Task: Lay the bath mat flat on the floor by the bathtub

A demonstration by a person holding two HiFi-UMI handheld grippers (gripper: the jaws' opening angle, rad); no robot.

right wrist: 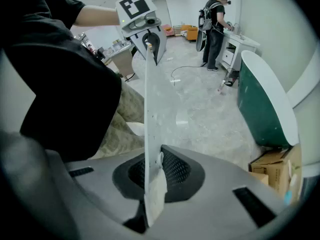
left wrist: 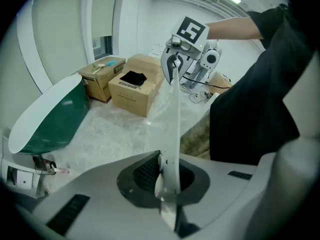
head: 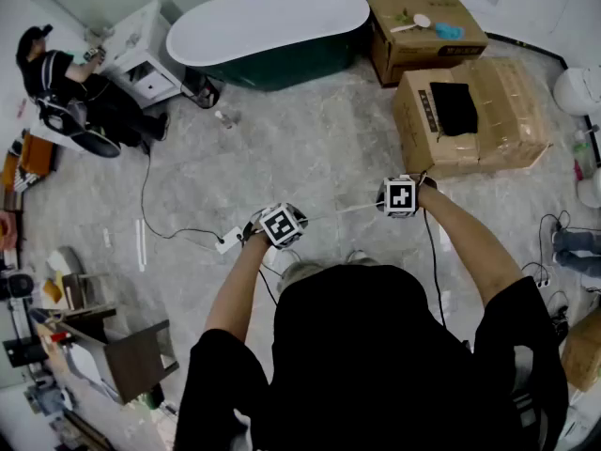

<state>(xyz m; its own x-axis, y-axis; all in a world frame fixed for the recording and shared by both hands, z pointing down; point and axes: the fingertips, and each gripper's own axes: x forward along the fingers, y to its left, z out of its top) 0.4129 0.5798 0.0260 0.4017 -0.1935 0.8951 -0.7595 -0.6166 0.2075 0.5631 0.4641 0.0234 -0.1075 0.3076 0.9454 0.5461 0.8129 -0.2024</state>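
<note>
Left tongs [left wrist: 168,181] and right tongs [right wrist: 150,176] both clamped on bath mat [left wrist: 176,114], stretched between them, well apart from bathtub [head: 268,22].

Bare marble floor [head: 310,153] lies open in front of the bathtub [head: 268,26] at the far edge. Two cardboard boxes [head: 507,111] block the far right corner; a cable [head: 143,195] crosses the floor's left side.

2 grippers counted: left gripper [left wrist: 167,183], right gripper [right wrist: 150,180]. 1 bath mat [left wrist: 173,124] seen. 1 bathtub [head: 268,24] noted. 2 cardboard boxes counted: far box [head: 421,40], near box [head: 498,125]. 2 persons seen: wearer [head: 376,365], bystander [head: 64,81]. 1 white cabinet [head: 141,56] noted.
</note>
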